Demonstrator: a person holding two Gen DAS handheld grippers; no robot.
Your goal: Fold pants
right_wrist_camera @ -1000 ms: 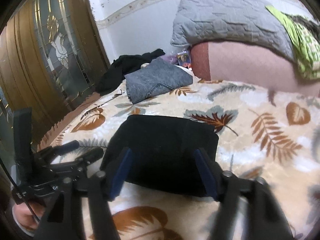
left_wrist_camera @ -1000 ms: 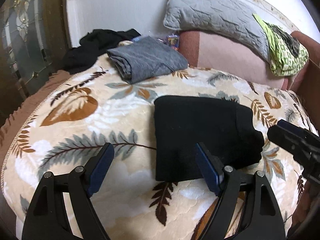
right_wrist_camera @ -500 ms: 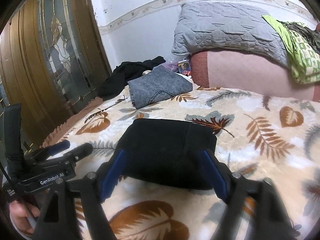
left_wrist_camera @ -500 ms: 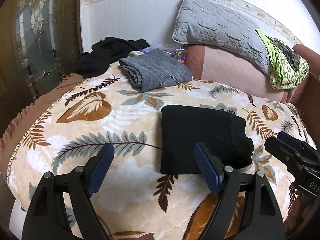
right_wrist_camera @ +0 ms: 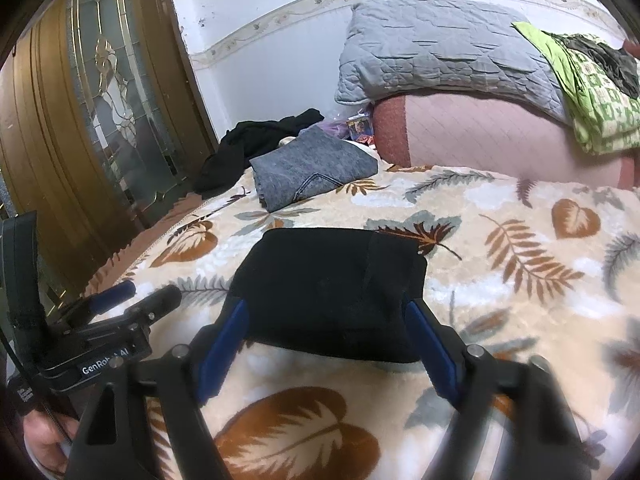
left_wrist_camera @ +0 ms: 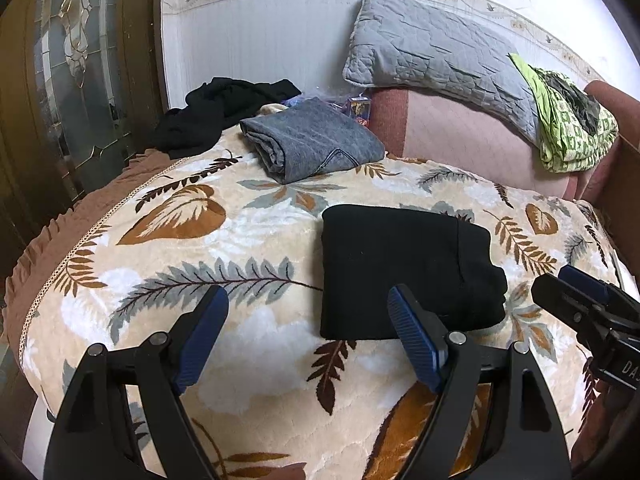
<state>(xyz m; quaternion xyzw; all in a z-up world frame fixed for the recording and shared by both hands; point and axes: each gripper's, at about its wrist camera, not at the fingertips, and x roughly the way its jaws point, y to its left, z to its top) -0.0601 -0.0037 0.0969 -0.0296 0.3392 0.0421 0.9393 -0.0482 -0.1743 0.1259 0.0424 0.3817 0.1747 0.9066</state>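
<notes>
Black pants (left_wrist_camera: pixel 400 272) lie folded into a thick rectangle on the leaf-patterned blanket (left_wrist_camera: pixel 180 240). My left gripper (left_wrist_camera: pixel 308 320) hovers open just short of their near left corner, with only blanket between its blue pads. In the right wrist view, the same pants (right_wrist_camera: pixel 332 272) sit straight ahead. My right gripper (right_wrist_camera: pixel 324 312) is open, and its fingers frame the near edge of the pants without pressing on it. Each gripper shows in the other's view: the right gripper (left_wrist_camera: pixel 588 304) at the right edge, the left gripper (right_wrist_camera: pixel 132 300) at the lower left, held by a hand (right_wrist_camera: pixel 44 440).
Folded grey jeans (left_wrist_camera: pixel 312 140) and a heap of black clothes (left_wrist_camera: pixel 224 108) lie at the far side of the bed. Behind them are a grey pillow (left_wrist_camera: pixel 436 52), a green patterned cloth (left_wrist_camera: pixel 568 128) and a pink cushion (left_wrist_camera: pixel 460 140). A glazed wooden door (left_wrist_camera: pixel 72 60) stands left.
Both grippers have drawn back a little from the black pants, which now look farther off. The right gripper's fingers stand slightly wider apart. The pants have not moved.
</notes>
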